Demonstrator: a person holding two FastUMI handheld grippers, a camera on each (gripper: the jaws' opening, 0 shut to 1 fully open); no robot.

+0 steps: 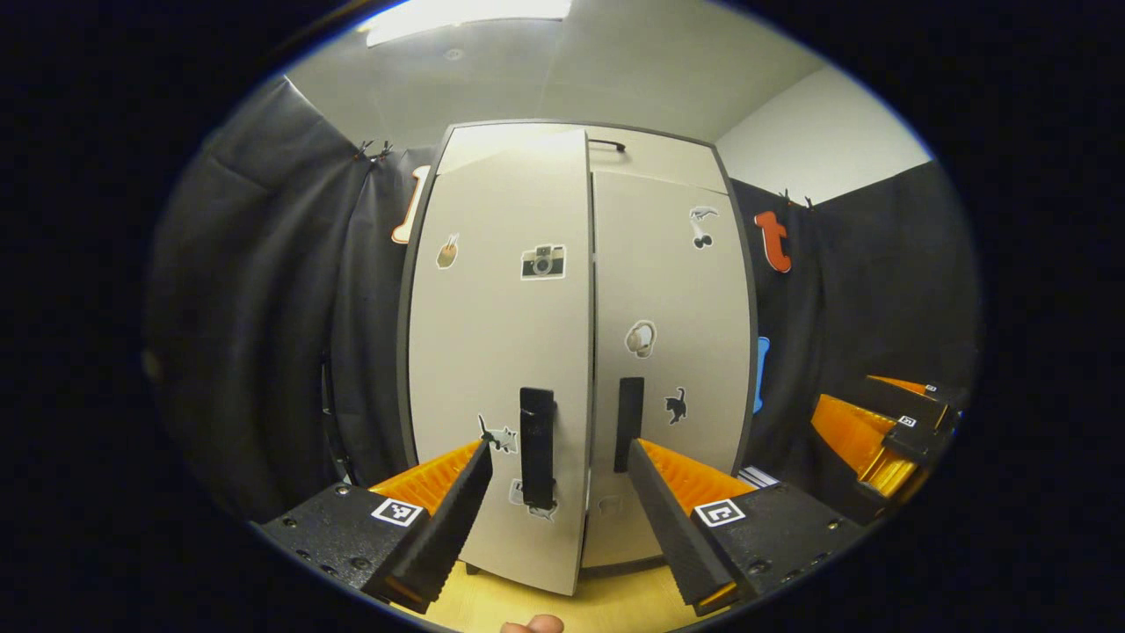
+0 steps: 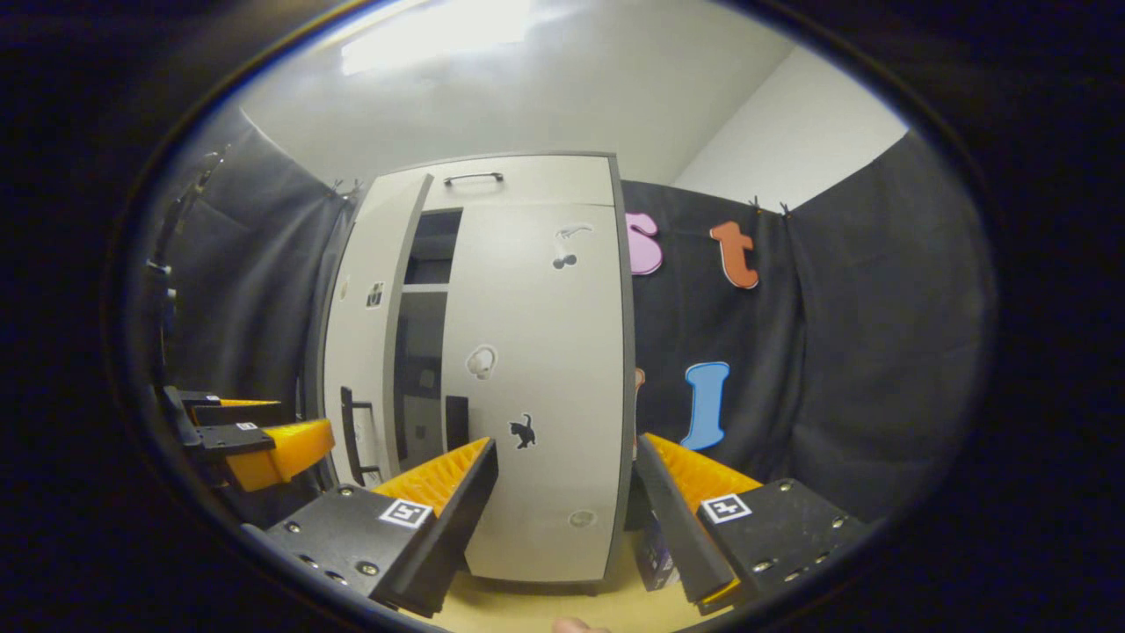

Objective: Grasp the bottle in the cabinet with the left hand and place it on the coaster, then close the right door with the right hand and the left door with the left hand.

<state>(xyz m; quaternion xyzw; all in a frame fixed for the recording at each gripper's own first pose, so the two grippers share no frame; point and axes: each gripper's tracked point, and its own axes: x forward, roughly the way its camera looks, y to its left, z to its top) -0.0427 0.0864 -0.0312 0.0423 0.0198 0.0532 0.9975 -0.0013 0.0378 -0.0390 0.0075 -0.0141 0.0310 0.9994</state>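
The cabinet [image 1: 580,352] stands upright on the pale wooden surface [image 1: 545,607], toward its back edge, in front of the black cloth wall. In the left gripper view the left gripper [image 1: 555,492] faces the two doors head-on; its fingers [image 1: 457,510] are spread wide apart with nothing between them, and they frame the lower part of both doors without touching either. The right door [image 1: 672,369] lies flat against the cabinet front and appears fully closed. The left door [image 1: 501,352] is not fully home: its free edge stands forward of the right door's edge and overlaps the centre seam, and in the right gripper view a dark gap [image 2: 422,352] with a shelf line inside shows between the left door [image 2: 360,334] and the right door [image 2: 536,378]. Each door carries a dark vertical handle near the centre seam, the left handle [image 1: 537,448] and the right handle [image 1: 629,422], and several small stickers. The right gripper [image 2: 567,501] is held in front of the right door, well apart from it, fingers wide open and empty; it also shows at the right edge of the left gripper view [image 1: 888,431]. The left gripper shows at the left edge of the right gripper view [image 2: 255,440], near the left door's handle. A small dark box-like object [image 2: 655,554], too obscured to identify, sits on the surface just beside the cabinet's right bottom corner. The bottle and coaster cannot be located from these views.
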